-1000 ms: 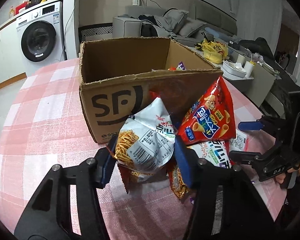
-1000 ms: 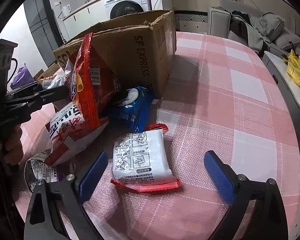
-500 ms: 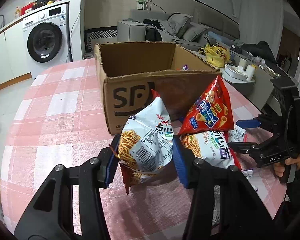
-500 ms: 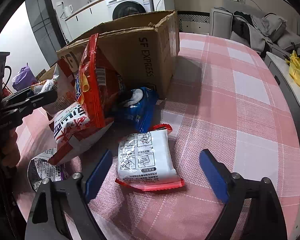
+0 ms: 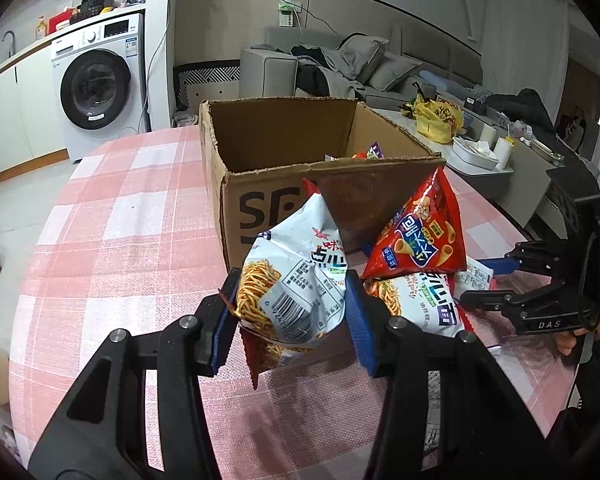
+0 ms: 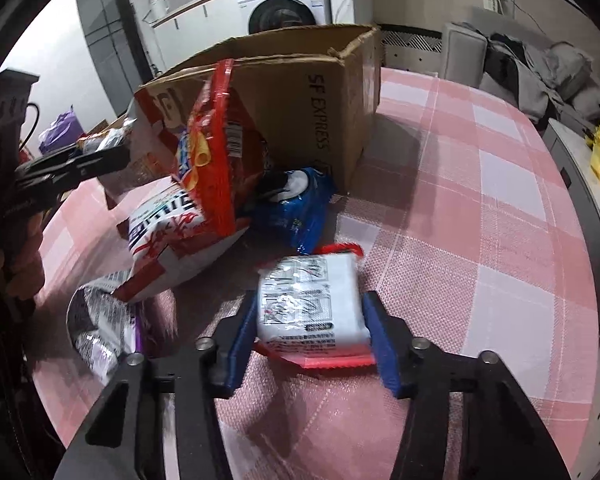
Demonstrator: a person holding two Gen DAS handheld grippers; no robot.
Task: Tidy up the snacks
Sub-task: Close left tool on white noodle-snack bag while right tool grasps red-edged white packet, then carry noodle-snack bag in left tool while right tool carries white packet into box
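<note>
Left gripper [image 5: 290, 312] clamped on noodle bag [image 5: 296, 280], bag lifted just off table [image 5: 112, 240], box [image 5: 284, 152] at 12 o'clock behind it. Right gripper [image 6: 308, 332] closing, pads touching sides of white pack [image 6: 310, 304] lying flat on table; chip bag [image 6: 216, 160] at 11 o'clock against box.

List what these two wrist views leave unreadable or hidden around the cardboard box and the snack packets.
- Cardboard box contents: in the left wrist view its front wall hides all but a few packet tips.
- Blue packet: in the right wrist view the tall red bag covers its left part.
- White packet print: right wrist view, blurred, while the right hand-held gripper closes around it.
- Silver packet: partly under the noodle bag.
</note>
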